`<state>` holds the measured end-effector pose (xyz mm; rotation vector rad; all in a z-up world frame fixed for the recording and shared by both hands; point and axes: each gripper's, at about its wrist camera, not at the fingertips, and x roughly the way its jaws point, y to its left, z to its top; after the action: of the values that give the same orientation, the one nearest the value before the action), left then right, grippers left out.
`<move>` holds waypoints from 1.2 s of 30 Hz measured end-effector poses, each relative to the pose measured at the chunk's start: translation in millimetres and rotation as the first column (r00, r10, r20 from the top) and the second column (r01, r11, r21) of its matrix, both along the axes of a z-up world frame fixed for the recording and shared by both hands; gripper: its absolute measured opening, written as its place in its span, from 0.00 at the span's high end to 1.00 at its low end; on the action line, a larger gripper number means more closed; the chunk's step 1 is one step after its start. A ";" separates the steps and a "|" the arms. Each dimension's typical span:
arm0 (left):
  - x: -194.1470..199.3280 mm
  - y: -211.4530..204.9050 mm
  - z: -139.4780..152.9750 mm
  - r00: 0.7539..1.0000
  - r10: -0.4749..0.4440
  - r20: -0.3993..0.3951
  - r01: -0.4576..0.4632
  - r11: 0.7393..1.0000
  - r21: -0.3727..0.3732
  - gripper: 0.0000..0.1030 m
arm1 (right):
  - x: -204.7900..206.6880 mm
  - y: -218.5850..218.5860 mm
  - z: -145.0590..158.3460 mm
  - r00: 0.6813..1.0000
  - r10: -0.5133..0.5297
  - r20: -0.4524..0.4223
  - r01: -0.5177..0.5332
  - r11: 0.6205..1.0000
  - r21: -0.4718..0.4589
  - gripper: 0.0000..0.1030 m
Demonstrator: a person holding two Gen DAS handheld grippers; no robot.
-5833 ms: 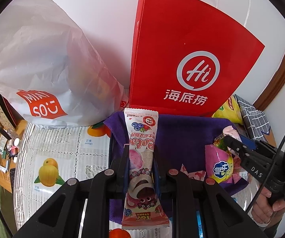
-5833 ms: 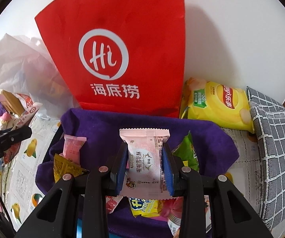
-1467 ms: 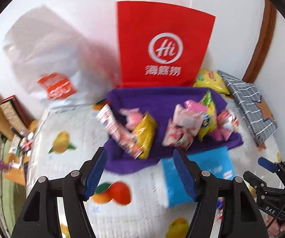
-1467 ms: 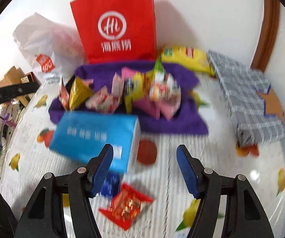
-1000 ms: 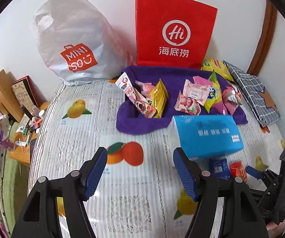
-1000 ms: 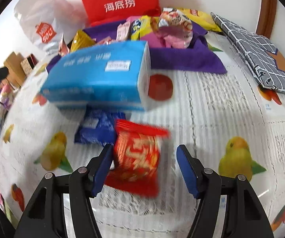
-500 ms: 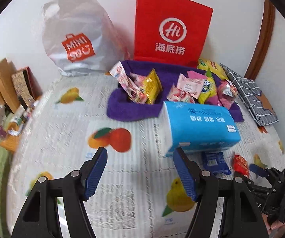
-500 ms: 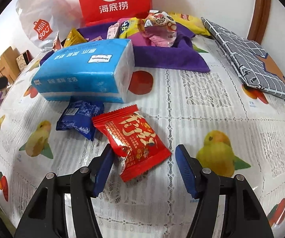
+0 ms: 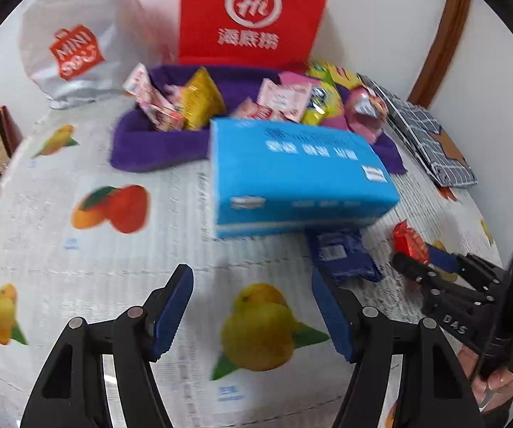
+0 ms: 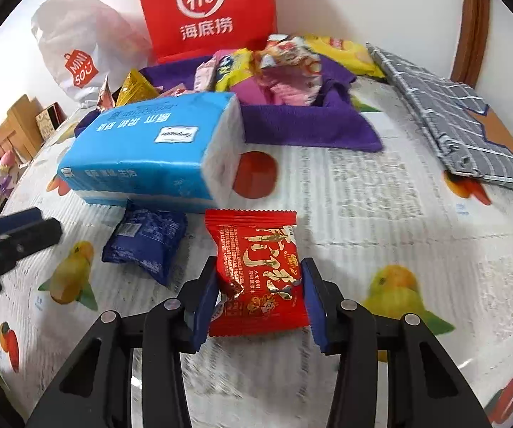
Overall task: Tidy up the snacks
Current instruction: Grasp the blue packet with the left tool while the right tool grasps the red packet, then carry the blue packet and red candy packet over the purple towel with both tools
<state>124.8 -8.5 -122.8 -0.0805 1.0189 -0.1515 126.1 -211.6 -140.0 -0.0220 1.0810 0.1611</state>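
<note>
Blue foil marks the leftmost loose snack: a dark blue packet point(image 10: 145, 242) lying flat on the fruit-print tablecloth point(image 10: 381, 214), just in front of the blue tissue pack point(image 10: 156, 149). My left gripper point(image 9: 252, 303) hovers near it with fingers spread wide and nothing between them. To its right lies the red packet point(image 10: 260, 271), its lower half between the pads of my right gripper point(image 10: 260, 299). Both pads sit against its side edges, so I judge I have a light hold on it, though it is not yet off the cloth. It looks light, crinkly and slippery, soft with air inside. I would pinch across the puffed middle rather than the thin sealed ends, gently enough not to crush it. Behind, the purple cloth basket point(image 10: 310, 125) holds the other snacks.
</note>
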 end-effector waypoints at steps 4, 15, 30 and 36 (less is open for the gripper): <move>8.8 -19.7 -7.2 0.999 -0.032 -0.022 0.032 0.999 -0.016 0.35 | -9.5 -24.2 6.8 1.000 -0.025 0.012 0.025 1.000 0.011 0.56; 27.9 -74.1 -26.2 0.996 -0.070 -0.063 0.070 0.998 -0.001 0.30 | -20.5 -75.6 -0.7 0.996 -0.084 0.011 0.084 0.996 0.000 0.56; 25.3 -96.9 -31.9 0.999 0.006 0.039 -0.012 0.989 0.149 0.48 | -20.0 -82.0 -5.0 0.992 -0.114 0.049 0.112 0.993 0.032 0.55; 20.3 -98.0 -32.9 0.996 0.010 0.088 -0.023 0.988 0.153 0.48 | -14.4 -74.8 -9.0 0.992 -0.103 0.072 0.104 0.994 -0.012 0.54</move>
<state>145.1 -106.5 -155.7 0.0578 0.9391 -0.0604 111.7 -286.4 -148.9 0.0142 1.0099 0.0576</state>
